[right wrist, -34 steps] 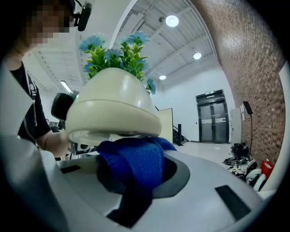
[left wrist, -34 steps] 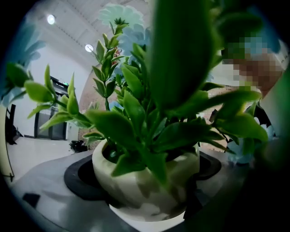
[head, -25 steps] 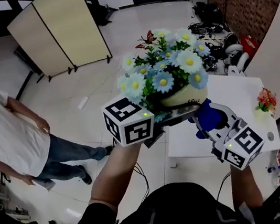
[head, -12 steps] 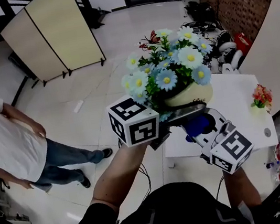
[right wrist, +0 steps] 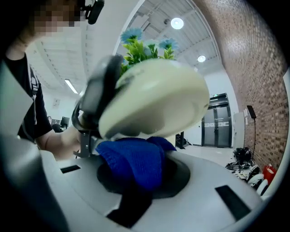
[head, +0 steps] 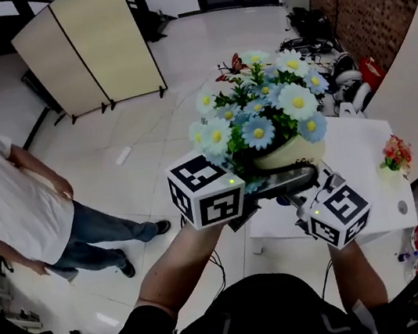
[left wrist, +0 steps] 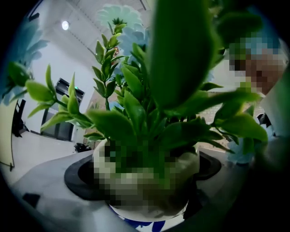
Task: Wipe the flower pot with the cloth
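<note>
Flower pot (head: 290, 152): one, smooth glazed cream, rounded.
Cloth (right wrist: 136, 163): one, blue, knitted, bunched under flower pot.
Left gripper (head: 272, 185): clamped on flower pot.
Right gripper (head: 310, 199): clamped on cloth.

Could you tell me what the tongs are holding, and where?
Left tongs clamp the flower pot across its sides; right tongs pinch the blue cloth by a bunched fold.

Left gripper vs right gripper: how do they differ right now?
Left gripper is shut on the cream flower pot; right gripper is shut on the blue cloth. Left gripper holds the pot up by its sides; right gripper sits lower, cloth against the pot's underside. Shared: both jaws closed on something, raised close together.
</note>
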### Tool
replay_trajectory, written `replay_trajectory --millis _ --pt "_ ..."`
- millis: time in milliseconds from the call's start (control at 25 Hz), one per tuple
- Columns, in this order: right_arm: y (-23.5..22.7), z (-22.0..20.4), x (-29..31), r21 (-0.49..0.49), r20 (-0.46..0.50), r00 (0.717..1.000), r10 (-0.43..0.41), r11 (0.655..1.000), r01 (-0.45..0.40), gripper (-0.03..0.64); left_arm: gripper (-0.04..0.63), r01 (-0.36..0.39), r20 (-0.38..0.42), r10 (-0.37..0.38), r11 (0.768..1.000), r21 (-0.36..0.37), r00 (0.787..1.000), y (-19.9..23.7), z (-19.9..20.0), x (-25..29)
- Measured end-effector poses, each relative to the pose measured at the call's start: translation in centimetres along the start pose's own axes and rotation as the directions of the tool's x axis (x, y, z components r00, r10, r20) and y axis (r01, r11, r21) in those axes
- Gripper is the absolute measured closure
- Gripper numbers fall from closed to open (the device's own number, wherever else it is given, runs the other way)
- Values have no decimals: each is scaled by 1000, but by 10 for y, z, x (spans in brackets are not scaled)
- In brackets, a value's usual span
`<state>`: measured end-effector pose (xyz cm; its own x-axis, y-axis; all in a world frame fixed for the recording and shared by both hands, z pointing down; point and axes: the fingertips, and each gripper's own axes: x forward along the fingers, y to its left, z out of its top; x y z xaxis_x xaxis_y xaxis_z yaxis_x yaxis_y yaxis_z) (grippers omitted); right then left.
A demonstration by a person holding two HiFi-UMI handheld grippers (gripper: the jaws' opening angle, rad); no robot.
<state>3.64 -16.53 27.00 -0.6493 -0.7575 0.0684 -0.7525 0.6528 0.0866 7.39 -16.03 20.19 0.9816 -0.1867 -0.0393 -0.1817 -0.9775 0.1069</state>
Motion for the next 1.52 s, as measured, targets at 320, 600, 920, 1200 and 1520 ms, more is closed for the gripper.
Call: replay_trajectory --millis 320,600,920,1200,1520 --pt "16 12 -36 6 26 1000 8 1000 -8 541 32 -108 -4 108 994 -22 994 48 4 -12" --pt "25 12 -37 1 21 1000 21 1000 -21 541 32 -69 -8 69 997 -18 998 35 4 3" --pt "8 2 -13 -33 -36 999 11 999 -13 541 32 -2 -1 2 999 -37 1000 7 -3 10" --pt "3 7 9 27 -24 1000 5 1000 -5 541 32 -1 12 1 1000 -18 1000 -7 6 -5" --pt "-22 18 -34 44 34 996 -79 996 78 541 32 -124 36 124 992 5 992 32 11 -44"
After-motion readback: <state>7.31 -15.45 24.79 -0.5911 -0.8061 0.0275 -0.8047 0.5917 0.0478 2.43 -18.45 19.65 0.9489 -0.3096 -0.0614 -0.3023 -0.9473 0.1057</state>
